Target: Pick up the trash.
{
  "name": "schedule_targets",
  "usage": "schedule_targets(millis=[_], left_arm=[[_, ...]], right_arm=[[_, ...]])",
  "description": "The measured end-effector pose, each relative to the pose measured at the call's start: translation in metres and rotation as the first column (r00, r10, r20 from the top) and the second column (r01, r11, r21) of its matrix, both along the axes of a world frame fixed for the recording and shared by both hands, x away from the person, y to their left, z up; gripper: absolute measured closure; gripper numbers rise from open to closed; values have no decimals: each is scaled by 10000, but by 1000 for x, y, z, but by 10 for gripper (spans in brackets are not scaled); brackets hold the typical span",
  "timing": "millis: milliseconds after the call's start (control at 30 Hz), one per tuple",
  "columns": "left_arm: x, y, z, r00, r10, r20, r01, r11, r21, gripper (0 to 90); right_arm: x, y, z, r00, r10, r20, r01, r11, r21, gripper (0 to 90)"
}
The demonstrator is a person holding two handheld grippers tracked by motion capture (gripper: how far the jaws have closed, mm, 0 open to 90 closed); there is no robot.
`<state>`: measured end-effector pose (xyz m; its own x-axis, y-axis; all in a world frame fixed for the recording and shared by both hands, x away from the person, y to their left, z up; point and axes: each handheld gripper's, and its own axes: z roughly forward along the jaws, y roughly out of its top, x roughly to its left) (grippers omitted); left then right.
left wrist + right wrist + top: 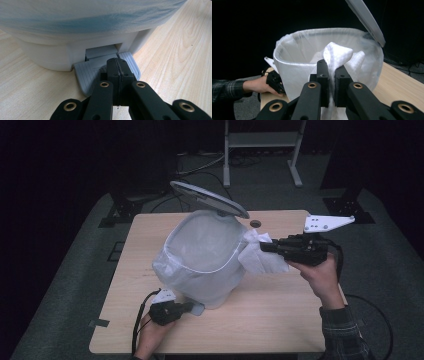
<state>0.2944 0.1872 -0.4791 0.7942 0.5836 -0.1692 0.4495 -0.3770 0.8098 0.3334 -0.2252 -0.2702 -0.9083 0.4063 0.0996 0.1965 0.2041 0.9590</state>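
Note:
A white pedal bin (202,260) lined with a translucent bag stands mid-table, its grey lid (207,198) raised. My left gripper (189,306) is shut, its tips pressing down on the grey foot pedal (100,67) at the bin's base. My right gripper (265,246) is shut on a crumpled white paper towel (260,257) and holds it just right of the bin's rim. In the right gripper view the paper towel (335,53) sticks up between the jaws in front of the bin's open mouth (312,47).
The bin sits on a light wooden table (280,315) with a small round hole (255,223) at its far edge. A metal frame (262,150) stands on the dark floor behind. Cables trail off the table's near side.

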Motion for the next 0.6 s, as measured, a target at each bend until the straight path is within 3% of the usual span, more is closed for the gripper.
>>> schedule_targets(millis=[600], left_arm=[[0,0,0,10000,-5,1,5,10000,-8,900]], right_arm=[[10,31,20,9991,342,254,-346,9993,170,845]])
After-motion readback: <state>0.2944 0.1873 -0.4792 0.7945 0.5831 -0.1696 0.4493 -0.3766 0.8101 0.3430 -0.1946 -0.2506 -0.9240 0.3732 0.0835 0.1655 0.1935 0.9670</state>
